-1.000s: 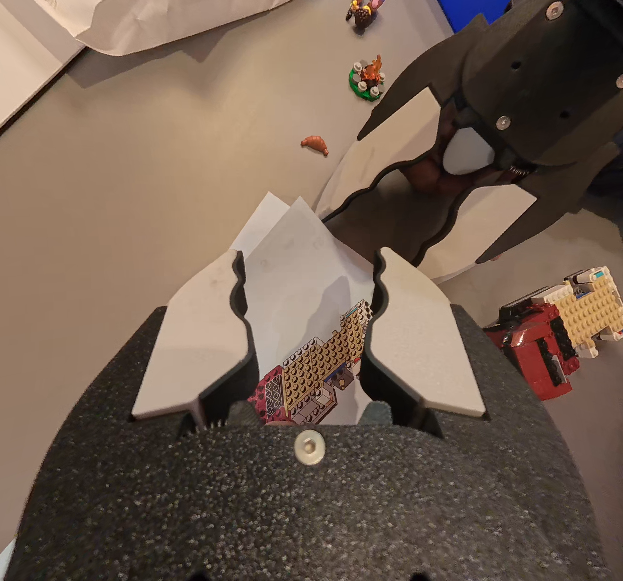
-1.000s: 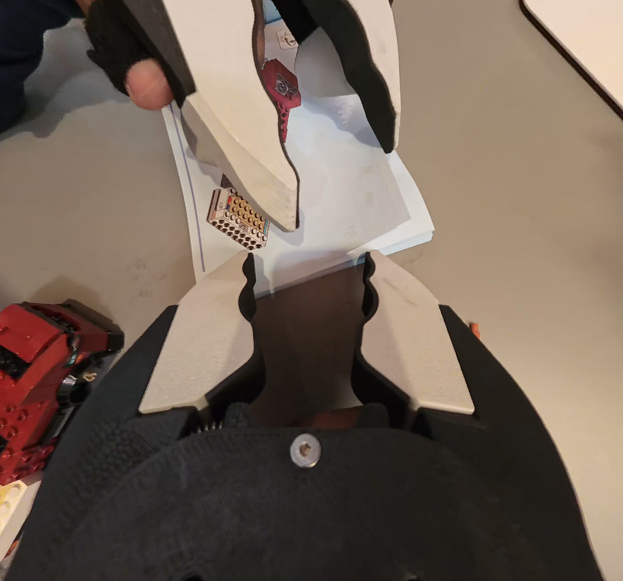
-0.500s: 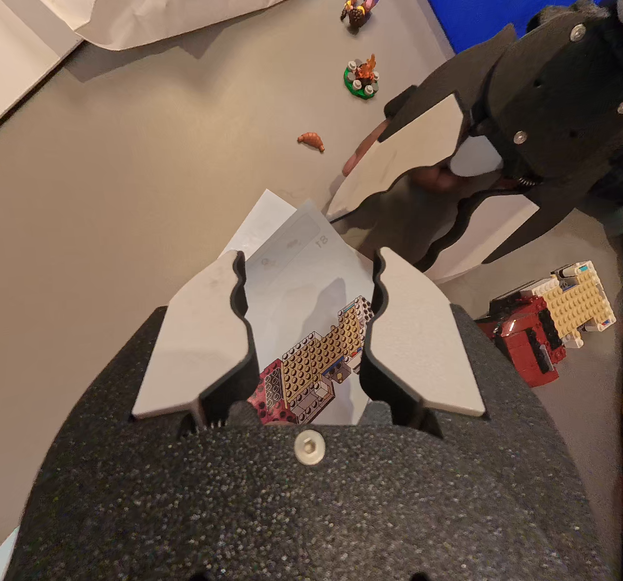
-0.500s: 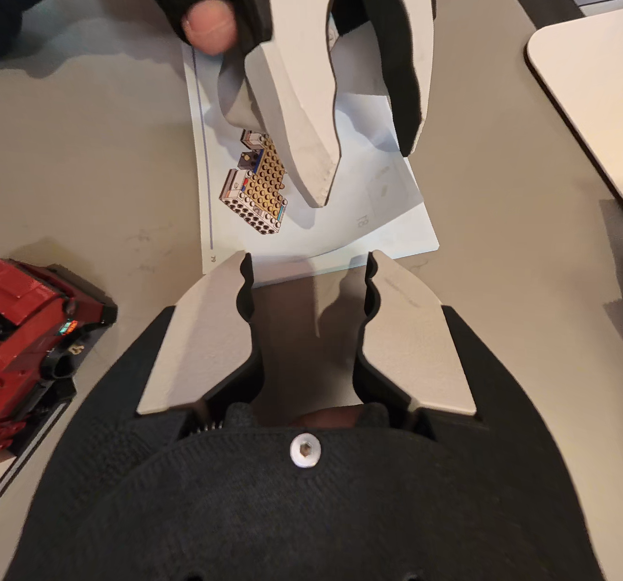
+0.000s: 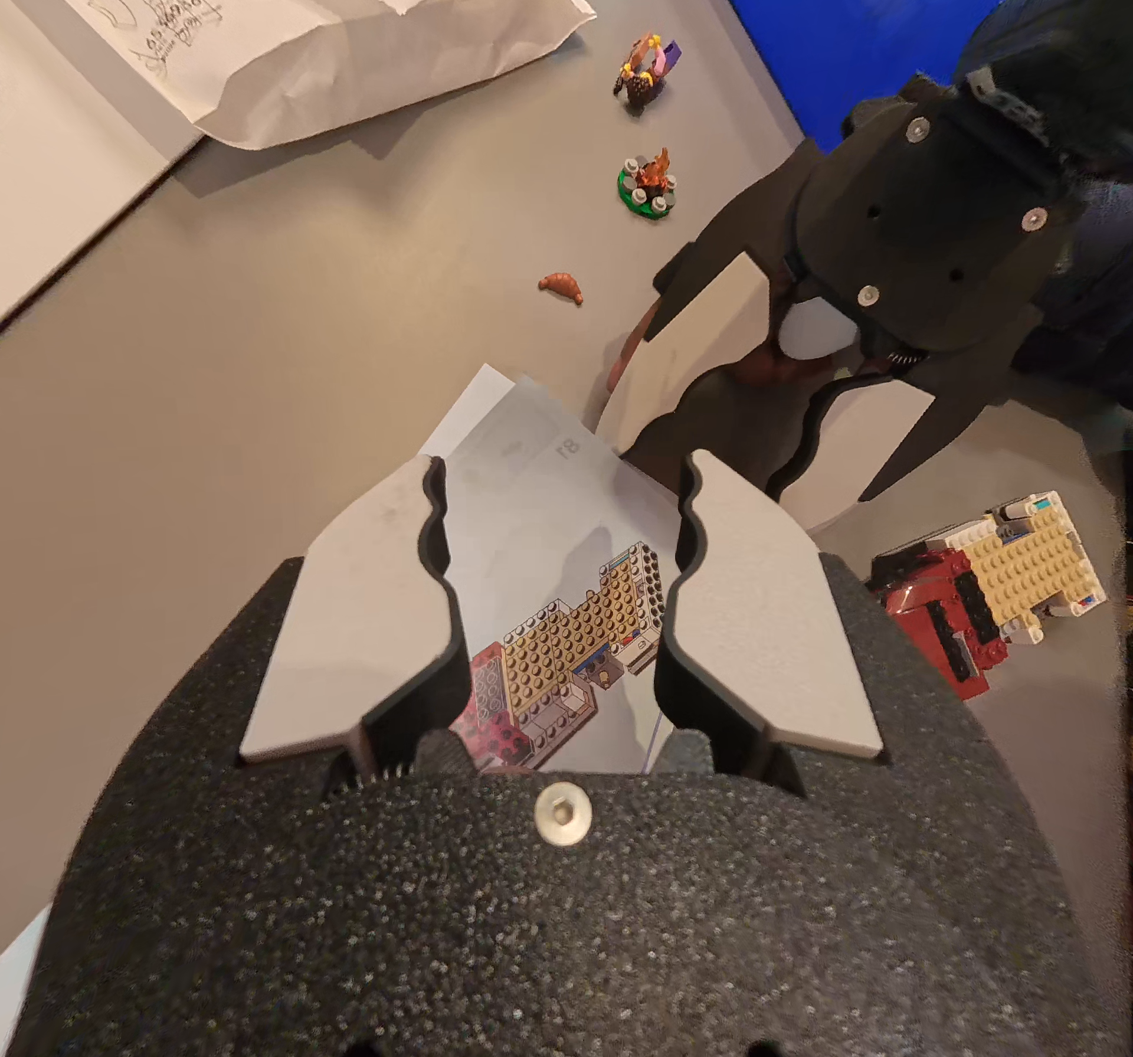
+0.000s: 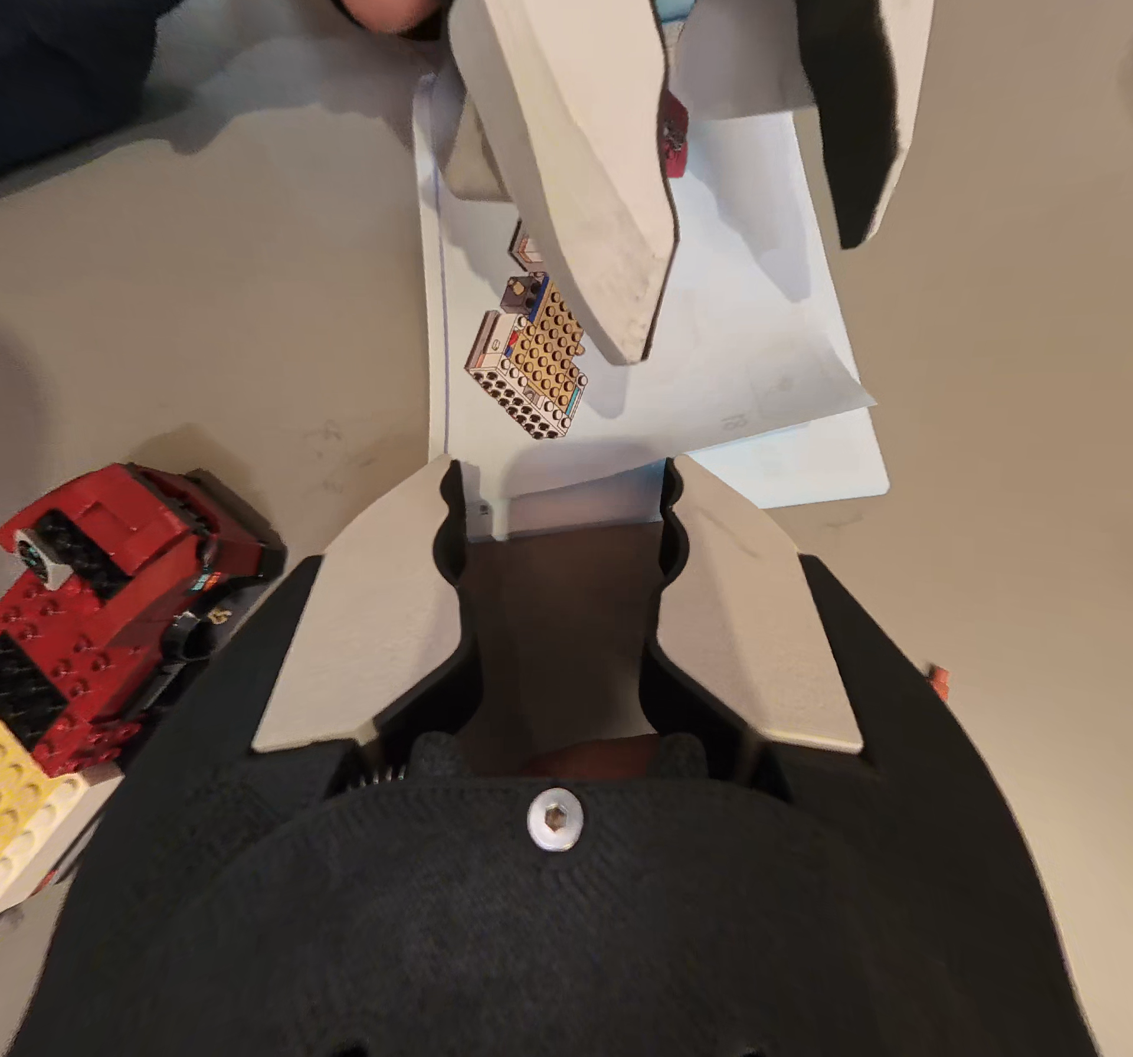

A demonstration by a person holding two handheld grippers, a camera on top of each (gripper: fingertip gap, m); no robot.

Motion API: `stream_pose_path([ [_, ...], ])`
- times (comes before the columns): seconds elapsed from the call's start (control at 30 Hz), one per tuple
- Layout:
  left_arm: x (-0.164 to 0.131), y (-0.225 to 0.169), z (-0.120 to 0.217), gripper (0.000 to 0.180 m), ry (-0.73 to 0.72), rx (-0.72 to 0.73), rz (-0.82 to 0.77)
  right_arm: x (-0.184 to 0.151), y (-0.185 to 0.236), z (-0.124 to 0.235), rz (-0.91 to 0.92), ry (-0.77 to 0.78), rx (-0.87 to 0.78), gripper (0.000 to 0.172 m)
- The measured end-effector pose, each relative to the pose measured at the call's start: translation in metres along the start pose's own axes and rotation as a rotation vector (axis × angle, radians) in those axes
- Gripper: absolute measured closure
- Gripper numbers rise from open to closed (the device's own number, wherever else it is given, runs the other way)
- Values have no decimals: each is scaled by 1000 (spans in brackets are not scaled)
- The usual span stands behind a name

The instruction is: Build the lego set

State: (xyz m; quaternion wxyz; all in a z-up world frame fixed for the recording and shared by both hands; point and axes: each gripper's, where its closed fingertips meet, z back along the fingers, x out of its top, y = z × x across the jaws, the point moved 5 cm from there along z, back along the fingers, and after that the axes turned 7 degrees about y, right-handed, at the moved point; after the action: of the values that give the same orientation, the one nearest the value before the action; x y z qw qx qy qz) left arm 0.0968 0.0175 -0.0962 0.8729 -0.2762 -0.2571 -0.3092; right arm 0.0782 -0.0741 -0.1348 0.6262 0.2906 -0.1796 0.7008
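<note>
both claws stand wide with nothing between their pads. left gripper (image 5: 561, 463) hangs over the open instruction booklet (image 5: 539, 512) lying mid-table, its pads apart from the page. right gripper (image 6: 558, 463) faces it from the booklet's other end, over the near page edge; whether it touches the paper is hard to say. a red and tan brick model (image 5: 981, 592) sits on the table just beside the booklet. farther off lie a toy croissant (image 5: 561, 287), a small campfire piece (image 5: 648, 186), a tiny figure (image 5: 644, 71), and a paper bag (image 5: 319, 28) toward the far edge.
</note>
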Motion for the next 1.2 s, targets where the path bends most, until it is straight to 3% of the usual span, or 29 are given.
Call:
stream_pose_path([
  [0.3,-39,-41,36,106,-96,232,-154,6,19,2,43,-61,97,109],
  [0.43,-65,-62,31,109,-127,323,-257,7,20,2,50,-65,92,110],
  [0.57,-83,-63,21,116,-77,434,-253,9,21,2,31,-82,89,110],
  [1.2,-74,-62,0,148,-117,541,-140,32,24,4,-30,-244,108,113],
])
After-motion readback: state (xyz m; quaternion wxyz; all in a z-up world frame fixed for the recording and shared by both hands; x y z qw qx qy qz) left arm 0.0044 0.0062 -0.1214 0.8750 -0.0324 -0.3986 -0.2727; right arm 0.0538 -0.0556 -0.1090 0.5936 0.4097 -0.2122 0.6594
